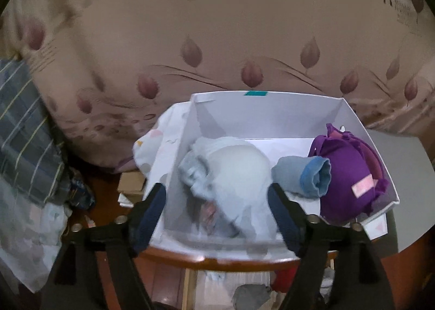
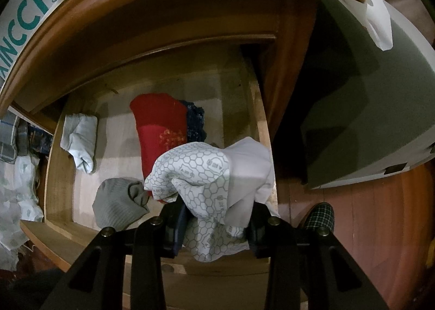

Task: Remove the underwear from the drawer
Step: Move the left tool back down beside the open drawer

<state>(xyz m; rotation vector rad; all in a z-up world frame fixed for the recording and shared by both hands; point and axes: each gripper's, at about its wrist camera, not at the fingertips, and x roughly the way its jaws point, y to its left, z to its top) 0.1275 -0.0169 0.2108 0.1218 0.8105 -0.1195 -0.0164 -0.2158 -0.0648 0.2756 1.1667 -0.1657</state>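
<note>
Several garments already lie in the white box (image 1: pixel 272 111) on the bench (image 1: pixel 217 258): a pale bundle (image 1: pixel 236 163), a blue roll (image 1: pixel 312 176) and a purple piece (image 1: pixel 350 174). The left hand-held gripper (image 1: pixel 217 209) hangs over the pale bundle, jaws apart and gripping nothing. The right hand-held gripper (image 2: pixel 217 225) is clamped on hexagon-print underwear (image 2: pixel 206 174) just above the drawer (image 2: pixel 59 163). Red (image 2: pixel 160 127), dark blue (image 2: pixel 195 119), grey (image 2: pixel 119 203) and pale (image 2: pixel 80 135) items remain inside. The drawer's right wall is close; the bench lip overhangs the lift path.
</note>
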